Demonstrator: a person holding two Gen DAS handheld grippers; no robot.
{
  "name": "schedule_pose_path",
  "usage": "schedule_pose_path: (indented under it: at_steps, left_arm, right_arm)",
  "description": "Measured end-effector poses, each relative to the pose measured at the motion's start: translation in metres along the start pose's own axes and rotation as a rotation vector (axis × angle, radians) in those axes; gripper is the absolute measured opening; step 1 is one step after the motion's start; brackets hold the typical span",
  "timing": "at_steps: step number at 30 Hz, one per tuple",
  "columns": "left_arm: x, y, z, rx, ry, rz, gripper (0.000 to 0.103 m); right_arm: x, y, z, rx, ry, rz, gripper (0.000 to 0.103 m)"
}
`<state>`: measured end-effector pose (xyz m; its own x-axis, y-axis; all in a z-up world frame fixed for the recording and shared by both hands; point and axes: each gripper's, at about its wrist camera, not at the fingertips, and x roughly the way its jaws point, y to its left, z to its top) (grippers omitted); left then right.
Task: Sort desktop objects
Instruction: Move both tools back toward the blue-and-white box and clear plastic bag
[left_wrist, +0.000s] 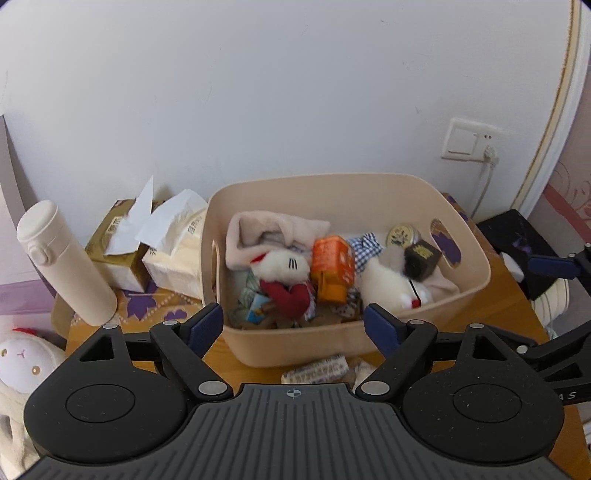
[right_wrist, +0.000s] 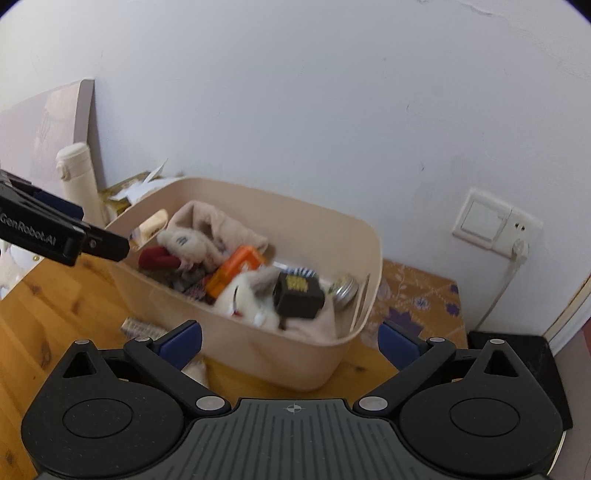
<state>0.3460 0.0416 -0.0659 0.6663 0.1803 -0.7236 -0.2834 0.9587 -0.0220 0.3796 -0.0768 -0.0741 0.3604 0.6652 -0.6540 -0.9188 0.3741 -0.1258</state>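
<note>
Beige bin (left_wrist: 354, 343) on the wooden desk (right_wrist: 48, 306), already holding toys; my left gripper (left_wrist: 293, 325) and right gripper (right_wrist: 290, 341) both spread, empty. Best approach: lower squarely onto the wrapped packet (left_wrist: 316, 369) beside it.
</note>
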Motion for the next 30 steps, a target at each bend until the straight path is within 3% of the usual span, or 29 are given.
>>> schedule_pose_path:
  at_steps: [12,21,30]
  left_arm:
    - [0.015,0.011,-0.044,0.029,0.102,-0.009,0.085]
    - [0.047,0.005,-0.061,0.180,0.135,-0.037,0.085]
    - [0.083,-0.001,-0.067,0.307,0.151,-0.078,0.085]
  right_arm:
    - [0.008,0.010,-0.042,-0.037,0.121,0.036,0.103]
    - [0.033,0.019,-0.063,-0.067,0.195,0.090,0.103]
    - [0.056,0.035,-0.067,-0.138,0.201,0.171,0.103]
